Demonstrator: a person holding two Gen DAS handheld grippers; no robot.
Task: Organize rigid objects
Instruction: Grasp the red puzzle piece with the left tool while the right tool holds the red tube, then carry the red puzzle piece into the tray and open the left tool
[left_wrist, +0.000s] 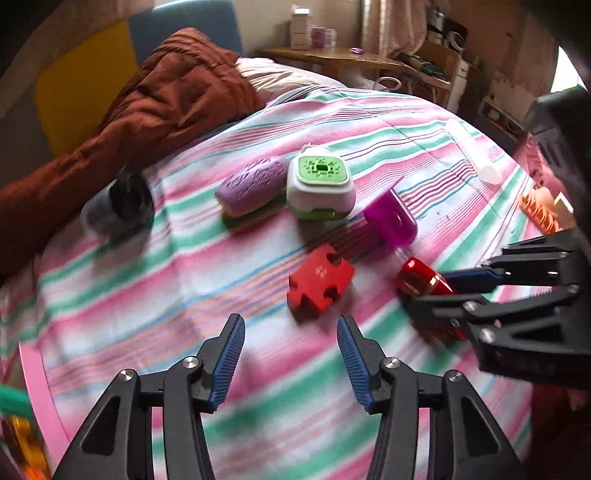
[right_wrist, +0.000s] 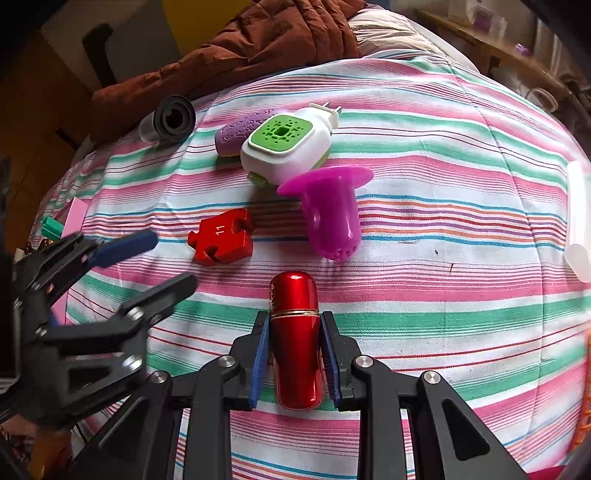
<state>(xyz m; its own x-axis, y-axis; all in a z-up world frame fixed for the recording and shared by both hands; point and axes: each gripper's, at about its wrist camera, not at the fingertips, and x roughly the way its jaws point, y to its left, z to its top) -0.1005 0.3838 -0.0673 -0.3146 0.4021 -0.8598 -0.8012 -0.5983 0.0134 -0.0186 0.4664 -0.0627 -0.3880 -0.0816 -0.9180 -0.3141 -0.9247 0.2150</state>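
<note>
Right gripper (right_wrist: 293, 332) is clamped on the red metallic tube (right_wrist: 295, 343), blue pads pressed flat against both its sides just below the gold band, the rounded cap end poking out ahead of the fingertips and the rest running back between the jaws, low over the striped bedspread (right_wrist: 443, 184). Left gripper (left_wrist: 291, 325) hangs with its jaws spread wide and nothing between them, only striped cloth showing in the gap. The red puzzle piece (left_wrist: 319, 282) lies just ahead of its fingertips, slightly toward the right finger, not touching either. Beyond that lies the purple funnel-shaped piece (left_wrist: 391, 218) on its side, then the white-and-green plug-in unit (left_wrist: 320, 184) touching the lilac case (left_wrist: 253, 186). A dark cylinder (left_wrist: 122, 203) lies well off to the left.
</note>
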